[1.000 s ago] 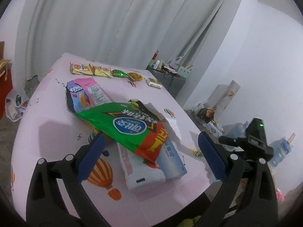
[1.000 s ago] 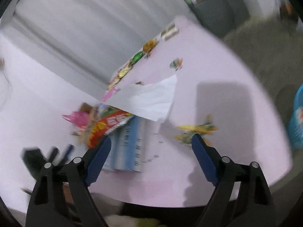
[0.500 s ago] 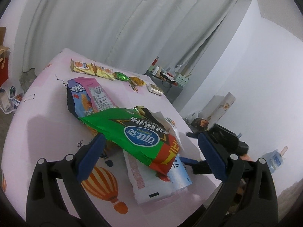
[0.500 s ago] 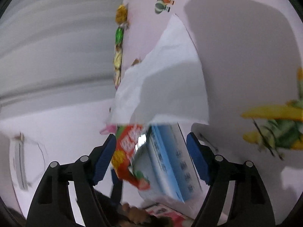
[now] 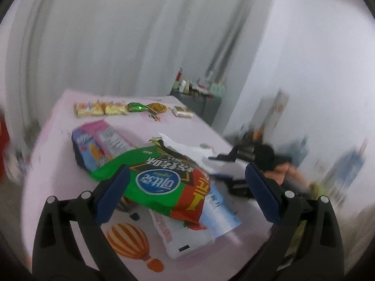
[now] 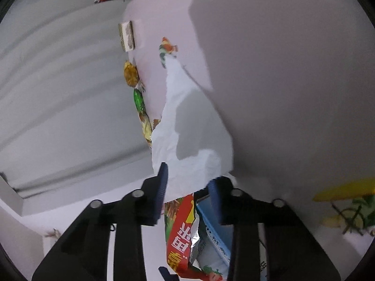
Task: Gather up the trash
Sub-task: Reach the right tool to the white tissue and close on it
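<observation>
A white tissue (image 6: 194,140) lies on the pink tablecloth (image 6: 281,93), partly over a pile of wrappers. My right gripper (image 6: 188,187) is closing on its near edge. The tissue fills the gap between the blue pads and bunches up there. Below it are the red end of a green snack bag (image 6: 180,231) and a blue-white packet (image 6: 215,224). In the left wrist view my left gripper (image 5: 187,192) hangs open over the green snack bag (image 5: 159,182) with nothing between its fingers. The tissue (image 5: 185,147) and the right gripper (image 5: 225,157) show behind the bag.
A pink-purple snack bag (image 5: 98,140) lies behind the green one. Several small snack packets (image 5: 100,109), wrapped candies (image 5: 145,107) and a small box (image 5: 182,112) line the table's far edge. Grey curtains hang behind. Clutter sits on the floor at the right.
My right gripper's jaws have narrowed from wide open onto the tissue's edge, which now crumples between the pads. The left wrist view has shifted a little and blurred.
</observation>
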### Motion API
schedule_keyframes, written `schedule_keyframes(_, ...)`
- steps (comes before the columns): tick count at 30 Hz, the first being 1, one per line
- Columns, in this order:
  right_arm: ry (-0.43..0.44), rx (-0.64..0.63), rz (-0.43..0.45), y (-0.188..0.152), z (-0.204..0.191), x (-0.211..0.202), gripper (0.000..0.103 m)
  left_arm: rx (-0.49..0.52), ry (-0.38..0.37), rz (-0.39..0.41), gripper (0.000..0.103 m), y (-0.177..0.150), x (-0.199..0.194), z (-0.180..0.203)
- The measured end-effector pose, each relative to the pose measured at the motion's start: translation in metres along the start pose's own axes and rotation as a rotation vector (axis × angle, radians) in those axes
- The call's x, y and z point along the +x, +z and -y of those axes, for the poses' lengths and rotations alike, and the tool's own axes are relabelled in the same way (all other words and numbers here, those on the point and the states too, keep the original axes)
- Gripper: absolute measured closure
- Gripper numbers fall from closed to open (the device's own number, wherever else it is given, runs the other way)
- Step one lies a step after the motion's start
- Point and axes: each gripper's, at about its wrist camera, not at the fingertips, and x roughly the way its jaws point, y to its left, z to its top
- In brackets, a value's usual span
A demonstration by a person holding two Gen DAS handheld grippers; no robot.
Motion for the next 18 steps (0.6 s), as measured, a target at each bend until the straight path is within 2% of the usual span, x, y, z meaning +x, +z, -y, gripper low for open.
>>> schedule_keyframes(1,0.010,0.002,0.004,0.001,0.002,-0.002,0.078,0.074,0.024,-0.019,0.009,0.000,0.006,0.013)
schedule_keyframes(5,0.038,0.005,0.010,0.008,0.006,-0.004,0.085,0.254,0.105,-0.083,0.009,-0.007,0.024,0.044)
schedule_keyframes(7,0.057,-0.001,0.009,0.011,0.007,-0.010,0.092,0.303,0.135,-0.119,0.009,-0.012,0.034,0.052)
schedule_keyframes(12,0.140,-0.045,-0.026,0.019,0.001,-0.023,0.097,0.355,0.173,-0.192,0.011,-0.019,0.052,0.059)
schedule_keyframes(14,0.161,-0.081,-0.032,0.021,-0.004,-0.030,0.097,0.376,0.190,-0.215,0.019,-0.020,0.057,0.061)
schedule_keyframes(18,0.216,-0.129,-0.037,0.024,-0.008,-0.049,0.098,0.437,0.247,-0.255,0.024,-0.025,0.067,0.067)
